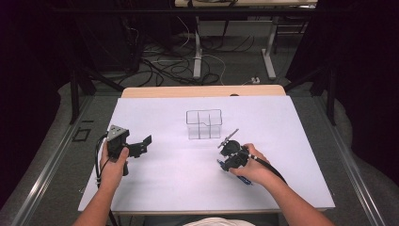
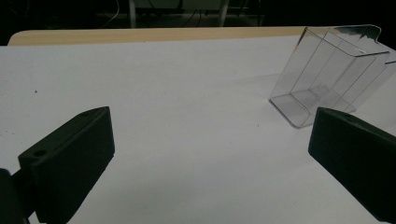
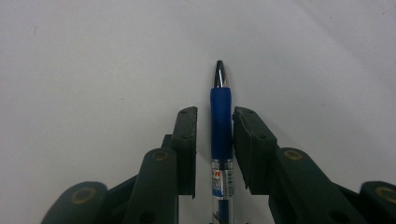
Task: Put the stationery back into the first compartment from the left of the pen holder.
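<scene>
A blue pen (image 3: 221,116) with a silver tip lies on the white table sheet (image 3: 93,56), lengthwise between the jaws of my right gripper (image 3: 215,114). The right jaw is against the pen's blue grip, while a narrow gap remains at the left jaw. In the high view the right gripper (image 1: 234,160) is held low over the pen (image 1: 244,180), right of centre. My left gripper (image 2: 210,121) stands wide open with nothing between its jaws, and rests at the left of the sheet (image 1: 141,143). A clear divided box (image 1: 203,125) (image 2: 327,74) stands at mid-table.
The white sheet (image 1: 164,179) covers most of the table, with a wooden strip (image 1: 202,91) at the far edge. Beyond it are table legs and cables on the floor (image 1: 188,66). Metal rails run along both sides.
</scene>
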